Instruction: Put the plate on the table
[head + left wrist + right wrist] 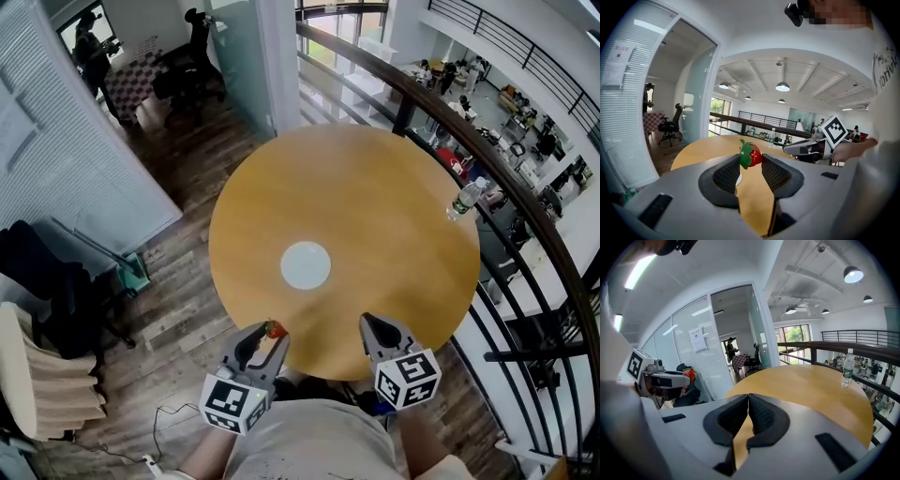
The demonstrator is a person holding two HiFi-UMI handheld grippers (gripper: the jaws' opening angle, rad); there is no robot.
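Observation:
A small white plate (306, 265) lies flat near the middle of the round wooden table (375, 197). My left gripper (269, 330) hovers over the table's near edge, short of the plate, shut on a red strawberry (274, 329) with green leaves. In the left gripper view the strawberry (751, 154) sits pinched at the jaw tips, and a white sliver of the plate (738, 177) shows below it. My right gripper (368, 322) is beside it over the near edge, its jaws shut with nothing in them (748, 397). In the right gripper view the left gripper (661, 378) is at the left.
A clear water bottle (466, 199) stands at the table's right edge, close to the dark curved railing (525, 216). Office chairs (56, 291) and a folded cream item stand on the wooden floor at the left. A glass-walled room lies beyond.

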